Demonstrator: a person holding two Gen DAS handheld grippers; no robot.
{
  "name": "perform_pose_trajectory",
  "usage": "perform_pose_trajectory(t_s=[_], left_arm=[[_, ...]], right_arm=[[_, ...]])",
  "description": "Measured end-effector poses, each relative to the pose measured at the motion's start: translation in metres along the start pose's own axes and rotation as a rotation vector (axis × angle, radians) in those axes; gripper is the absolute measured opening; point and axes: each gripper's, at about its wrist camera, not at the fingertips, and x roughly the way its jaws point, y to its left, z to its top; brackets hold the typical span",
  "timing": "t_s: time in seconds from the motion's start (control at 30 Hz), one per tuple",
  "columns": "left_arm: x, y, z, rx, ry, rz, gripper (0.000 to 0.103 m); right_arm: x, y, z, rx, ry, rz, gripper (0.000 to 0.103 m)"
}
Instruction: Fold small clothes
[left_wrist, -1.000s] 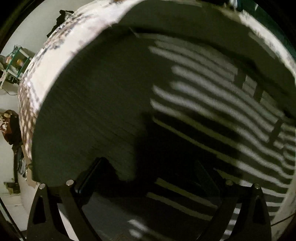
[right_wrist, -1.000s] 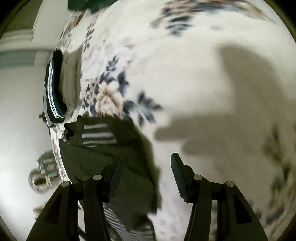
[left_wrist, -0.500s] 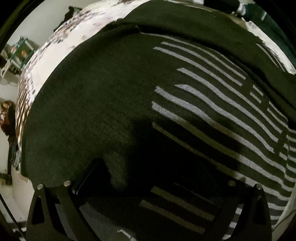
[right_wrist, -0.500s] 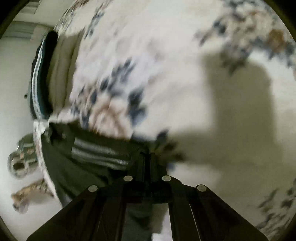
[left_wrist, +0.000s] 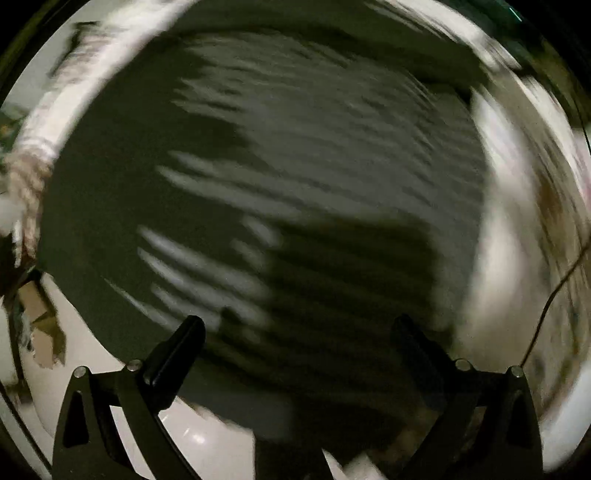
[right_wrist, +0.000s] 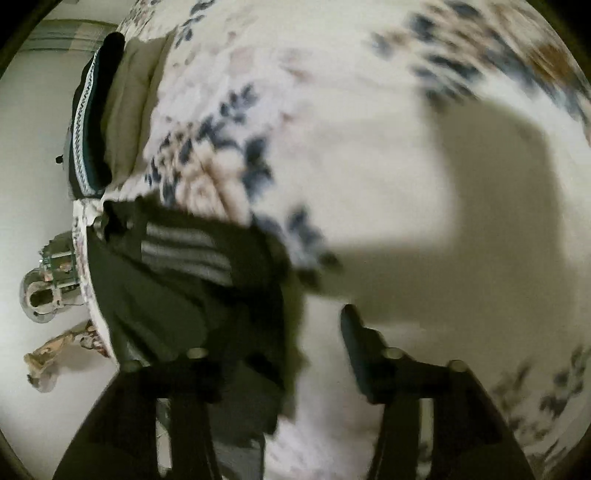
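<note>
A dark green garment (left_wrist: 258, 184) with white stripes lies spread on the floral bedsheet (left_wrist: 509, 229); the left wrist view is motion-blurred. My left gripper (left_wrist: 295, 332) hovers above it pointing down, open wide with nothing between its fingers. In the right wrist view the same garment (right_wrist: 177, 288) lies at the bed's left edge, a striped part folded on top. My right gripper (right_wrist: 291, 332) is just over the garment's right edge. Its jaws are opening; the cloth edge lies under the gap, and neither pad presses on it. The left finger is hard to make out against the dark cloth.
A folded dark garment with white zigzag trim (right_wrist: 88, 122) lies on a beige cloth at the bed's far left edge. The white floral sheet (right_wrist: 369, 110) stretches to the right. On the floor beside the bed are a metallic object (right_wrist: 40, 295) and a thin cable (left_wrist: 546, 306).
The left gripper has swept quickly across the garment, so its right edge and the sheet now show. The right gripper shut half a second ago and has opened again.
</note>
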Motion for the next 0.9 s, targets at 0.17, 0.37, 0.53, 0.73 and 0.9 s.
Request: perform_pose_trajectory(t_s=[0.17,0.37,0.53,0.73,0.9], left_arm=[[0.029,-0.058,-0.027,0.165,0.036,-0.015,0.087],[0.026,-0.07,-0.025,0.229,-0.112,0.068,0.011],[0.002,-0.068,-0.036,0.272,-0.156,0.056,0.006],[-0.02,-0.081,-0.055,0.316,-0.169,0.037,0.005],[-0.034,-0.079,-0.068,0.347,-0.165,0.024,0.005]], right_arm=[[-0.005,-0.036,-0.043,0.036,0.071,0.052,0.055],[0.005,-0.047,-0.025,0.095,-0.001,0.19,0.055],[0.042,-0.031,0.017,0.162,0.01,0.25,0.075],[0.041,0.009,0.018,0.033,-0.022,0.092,0.004],[0.008,0.029,0.022,0.009,-0.167,-0.07,0.003]])
